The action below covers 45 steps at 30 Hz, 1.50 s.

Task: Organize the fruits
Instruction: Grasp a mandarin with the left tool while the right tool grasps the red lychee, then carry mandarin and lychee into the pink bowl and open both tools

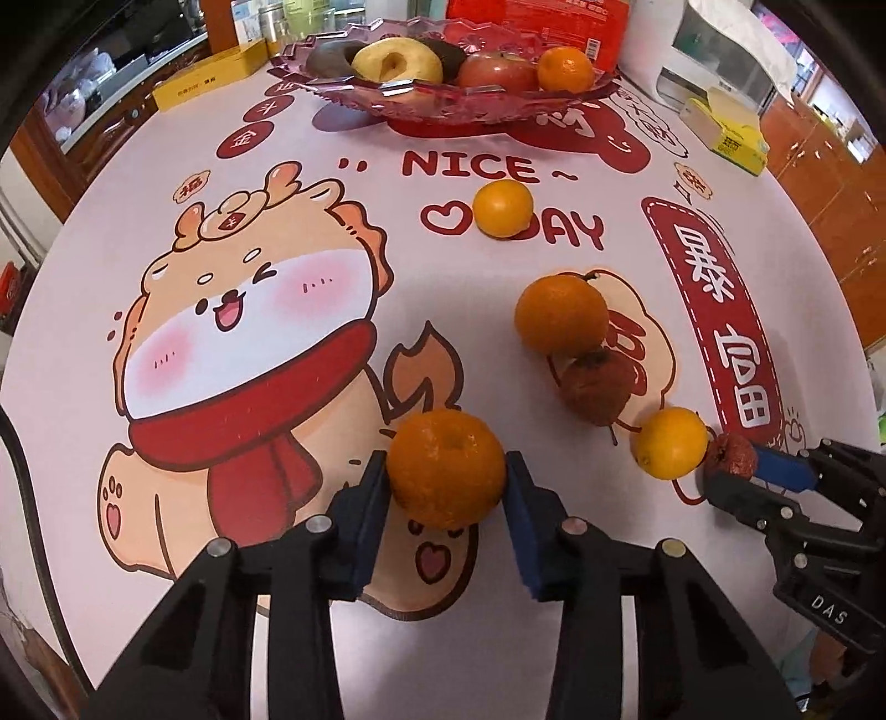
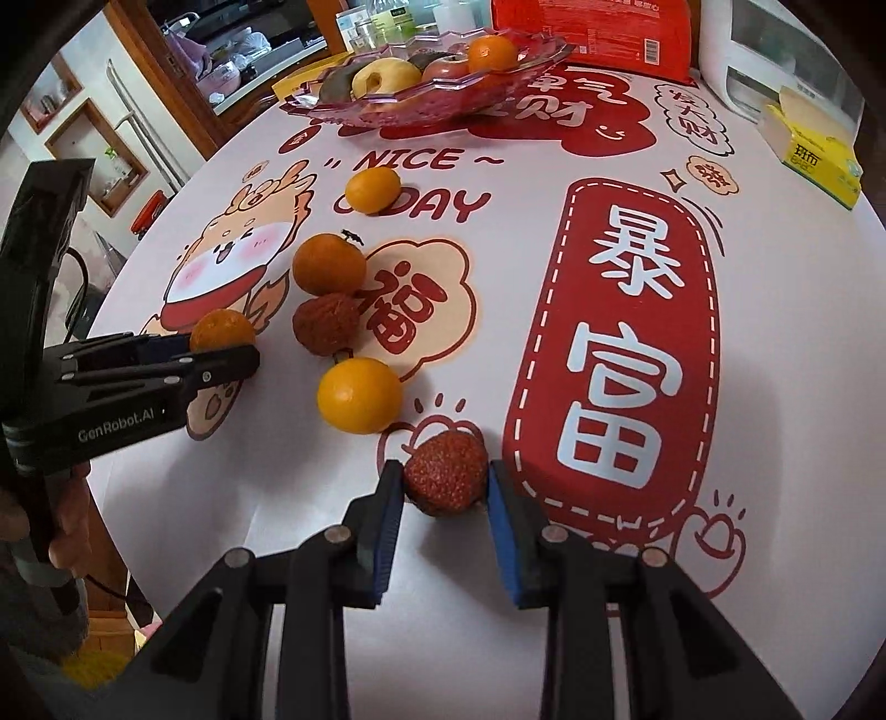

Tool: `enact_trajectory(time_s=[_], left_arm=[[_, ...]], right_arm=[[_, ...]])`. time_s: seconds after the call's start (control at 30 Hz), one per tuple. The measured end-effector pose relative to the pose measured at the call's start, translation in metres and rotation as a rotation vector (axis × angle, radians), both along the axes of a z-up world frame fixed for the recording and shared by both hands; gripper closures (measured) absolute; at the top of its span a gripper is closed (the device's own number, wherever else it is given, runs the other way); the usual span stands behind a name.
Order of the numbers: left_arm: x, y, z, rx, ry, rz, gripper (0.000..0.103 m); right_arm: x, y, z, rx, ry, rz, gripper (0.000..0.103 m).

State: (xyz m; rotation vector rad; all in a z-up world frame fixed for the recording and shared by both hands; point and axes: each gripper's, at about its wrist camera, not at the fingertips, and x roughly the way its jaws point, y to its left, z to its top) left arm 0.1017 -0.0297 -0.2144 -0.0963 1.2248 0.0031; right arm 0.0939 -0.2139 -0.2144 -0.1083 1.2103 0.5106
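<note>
My left gripper [image 1: 446, 476] is shut on an orange [image 1: 446, 468] just above the tablecloth; it also shows in the right wrist view [image 2: 221, 329]. My right gripper [image 2: 444, 481] is shut on a dark red bumpy fruit [image 2: 446, 473], seen from the left wrist view [image 1: 731, 455] too. Loose on the cloth are an orange with a stem [image 1: 560, 314], a brown-red bumpy fruit [image 1: 597, 385], a yellow-orange citrus [image 1: 670, 443] and a far citrus [image 1: 503, 207]. A pink glass fruit bowl [image 1: 332, 91] at the back holds apples, an orange and dark fruit.
The printed cartoon tablecloth [image 1: 249, 310] covers a round table. A yellow box [image 1: 210, 83] sits at back left, a tissue box [image 1: 731, 135] and a white appliance [image 1: 714, 50] at back right, a red packet [image 2: 592, 33] behind the bowl.
</note>
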Motion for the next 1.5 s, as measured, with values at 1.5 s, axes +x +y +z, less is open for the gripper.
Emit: enact_trajectory(time_s=[1.5], left_arm=[[0.091,0.085,0.29,0.134,-0.526,-0.184,0.065]], right_arm=[[0.113,0.083,0.274,0.092,-0.545,-0.106,0.074]])
